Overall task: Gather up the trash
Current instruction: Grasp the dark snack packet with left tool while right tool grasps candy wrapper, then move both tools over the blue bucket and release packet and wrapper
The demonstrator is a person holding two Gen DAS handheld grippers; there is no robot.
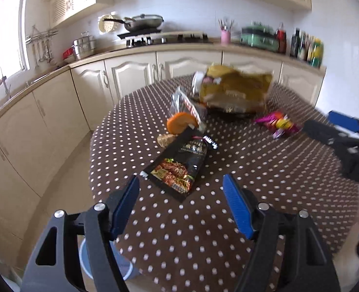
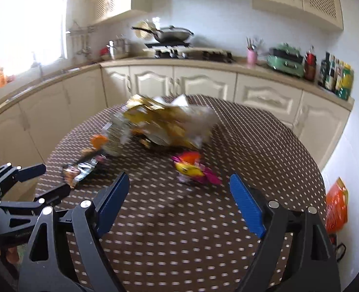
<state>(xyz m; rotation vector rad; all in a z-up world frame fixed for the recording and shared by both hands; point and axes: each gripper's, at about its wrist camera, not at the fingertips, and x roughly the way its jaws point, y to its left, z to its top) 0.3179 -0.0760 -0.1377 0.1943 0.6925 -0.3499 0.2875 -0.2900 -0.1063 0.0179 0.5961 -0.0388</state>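
A round table with a brown polka-dot cloth (image 1: pixel 203 231) carries trash. A black snack packet (image 1: pixel 181 165) lies just ahead of my open, empty left gripper (image 1: pixel 181 182). Behind it are an orange round piece (image 1: pixel 178 123), a silver wrapper (image 1: pixel 186 105) and a big yellow-gold bag (image 1: pixel 235 90). A pink and yellow wrapper (image 1: pixel 278 123) lies to the right. In the right wrist view my right gripper (image 2: pixel 179 182) is open and empty, the pink and yellow wrapper (image 2: pixel 194 169) just ahead of it, the gold bag (image 2: pixel 169 124) beyond, the black packet (image 2: pixel 82 170) to the left.
Cream kitchen cabinets (image 1: pixel 130 77) curve around behind the table, with a stove and pan (image 1: pixel 142 23) on the counter. A blue-rimmed bin (image 1: pixel 87 258) sits on the floor left of the table. An orange bag (image 2: pixel 336 206) hangs at the right wall.
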